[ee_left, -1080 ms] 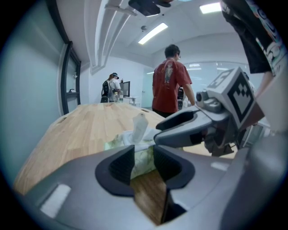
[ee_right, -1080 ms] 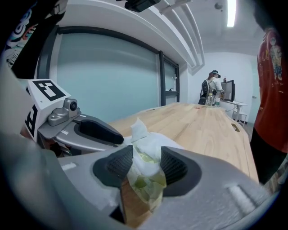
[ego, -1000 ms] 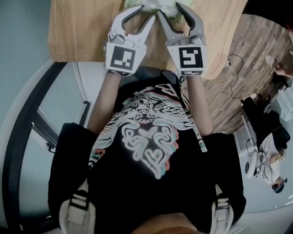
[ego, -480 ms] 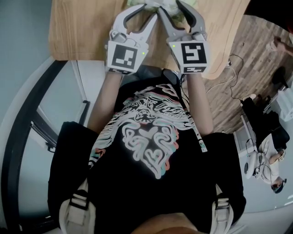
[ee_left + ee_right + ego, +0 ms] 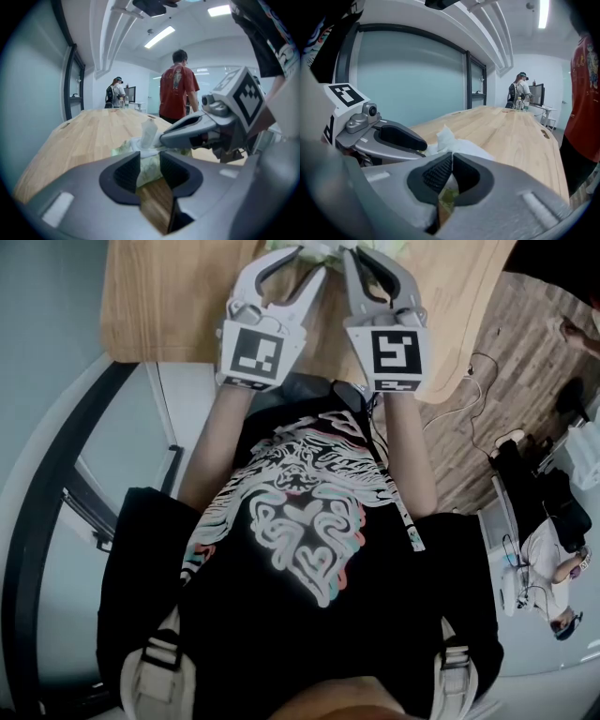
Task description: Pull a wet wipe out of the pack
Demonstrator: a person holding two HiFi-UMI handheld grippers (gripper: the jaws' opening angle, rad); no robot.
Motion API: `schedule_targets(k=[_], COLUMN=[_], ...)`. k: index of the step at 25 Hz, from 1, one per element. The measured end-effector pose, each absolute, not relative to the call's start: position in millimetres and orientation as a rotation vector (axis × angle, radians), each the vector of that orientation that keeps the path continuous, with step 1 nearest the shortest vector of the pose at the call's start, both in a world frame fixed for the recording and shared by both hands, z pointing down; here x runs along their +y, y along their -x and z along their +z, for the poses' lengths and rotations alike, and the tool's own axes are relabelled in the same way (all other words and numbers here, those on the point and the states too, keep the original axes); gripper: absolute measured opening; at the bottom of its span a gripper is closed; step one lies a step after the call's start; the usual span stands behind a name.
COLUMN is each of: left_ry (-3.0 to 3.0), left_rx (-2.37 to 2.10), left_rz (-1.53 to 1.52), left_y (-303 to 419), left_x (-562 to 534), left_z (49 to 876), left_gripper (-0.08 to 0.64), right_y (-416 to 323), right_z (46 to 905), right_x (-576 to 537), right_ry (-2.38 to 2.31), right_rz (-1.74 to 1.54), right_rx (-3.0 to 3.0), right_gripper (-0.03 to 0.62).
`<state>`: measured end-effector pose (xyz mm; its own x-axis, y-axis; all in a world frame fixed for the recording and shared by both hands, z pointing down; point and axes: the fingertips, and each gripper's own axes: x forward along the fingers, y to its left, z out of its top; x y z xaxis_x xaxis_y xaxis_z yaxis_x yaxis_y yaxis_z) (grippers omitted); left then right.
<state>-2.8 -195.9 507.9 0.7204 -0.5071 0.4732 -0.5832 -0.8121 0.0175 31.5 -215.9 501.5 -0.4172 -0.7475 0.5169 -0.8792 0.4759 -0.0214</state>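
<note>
A pale green wet wipe pack [image 5: 151, 174] lies on the wooden table [image 5: 169, 306], just showing at the top edge of the head view [image 5: 326, 247]. A white wipe [image 5: 149, 130] sticks up out of its top. My left gripper [image 5: 151, 164] has the pack's near end between its pads and presses on it. My right gripper [image 5: 451, 161] comes in from the right. Its jaws are closing and its pads meet on the white wipe [image 5: 445, 135]. In the head view both grippers, left [image 5: 298, 251] and right [image 5: 361, 249], converge on the pack.
The table runs far ahead. A person in a red shirt [image 5: 177, 89] stands beside it, and others [image 5: 116, 91] stand at its far end. A glass wall [image 5: 408, 79] runs along the left. Cables [image 5: 483, 395] lie on the floor to the right.
The right gripper's jaws went from wide open to shut at the wipe. Both hands stayed where they were; the left gripper looks unchanged.
</note>
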Motion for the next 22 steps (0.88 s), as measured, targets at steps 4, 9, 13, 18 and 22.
schedule_targets(k=[4,9,13,18,22], left_ry=[-2.754,-2.749,-2.748,-2.751,-2.762], left_rx=[-0.888,-0.890,-0.886,-0.886,-0.877], left_rz=[0.690,0.693,0.691,0.685,0.689], left_y=[5.3,7.5,5.3,2.4,1.3], left_x=[-197.7,-201.8,-201.5,-200.2,-195.5], left_z=[507.9,509.4,509.1,508.9,507.4], left_gripper=[0.095,0.095,0.095,0.095,0.095], right_y=[-32.7,-31.3,-31.5,-31.1,-30.8], right_z=[501.8,501.5,500.5,498.8,495.7], right_x=[-216.0,-216.2,-216.2,-213.6,-210.0], right_ry=[-1.352,-1.346,-1.343,-1.335,-1.342], right_rz=[0.400,0.400,0.392,0.371,0.362], right_rx=[-2.286,-2.289,-2.286,-2.291,-2.294], right_gripper=[0.003,0.003,0.003,0.003,0.003])
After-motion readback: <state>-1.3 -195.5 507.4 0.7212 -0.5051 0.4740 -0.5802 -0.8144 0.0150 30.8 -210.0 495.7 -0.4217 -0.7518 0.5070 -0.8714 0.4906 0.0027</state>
